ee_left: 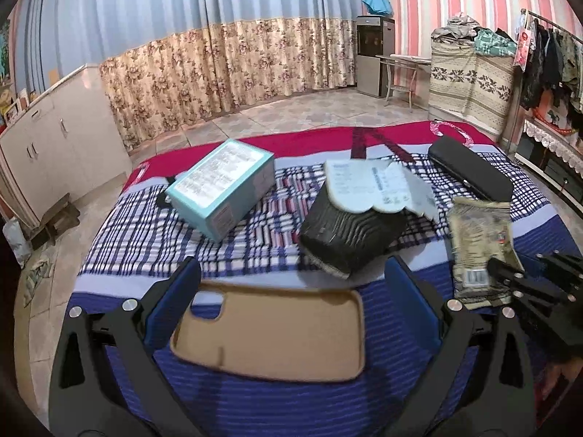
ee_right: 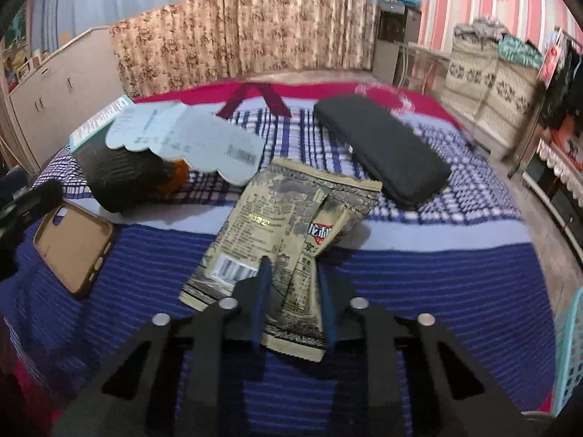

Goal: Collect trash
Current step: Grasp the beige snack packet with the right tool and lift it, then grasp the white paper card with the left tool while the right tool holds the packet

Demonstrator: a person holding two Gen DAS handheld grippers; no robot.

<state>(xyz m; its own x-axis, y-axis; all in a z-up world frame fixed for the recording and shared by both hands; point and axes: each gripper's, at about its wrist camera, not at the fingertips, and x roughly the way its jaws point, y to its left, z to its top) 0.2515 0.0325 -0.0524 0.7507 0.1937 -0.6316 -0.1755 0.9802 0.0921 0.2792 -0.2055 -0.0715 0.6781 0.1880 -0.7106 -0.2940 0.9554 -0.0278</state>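
Observation:
A crumpled tan snack bag (ee_right: 288,215) lies on the striped blanket, and my right gripper (ee_right: 293,266) is shut on its near end, one blue finger on each side of the wrapper. In the left wrist view the same snack bag (ee_left: 477,240) shows at the right, with the right gripper (ee_left: 524,284) on its lower end. My left gripper (ee_left: 293,262) is open wide. Its blue fingers (ee_left: 175,291) straddle a tan phone case (ee_left: 269,335) that lies flat on the blanket, and they do not touch it.
A black sock pack with a white card (ee_left: 349,233), a teal box (ee_left: 222,185) and a long black case (ee_left: 470,171) lie further back on the bed. A teal basket (ee_right: 570,349) stands at the bed's right edge. White cabinets (ee_left: 54,145) line the left wall.

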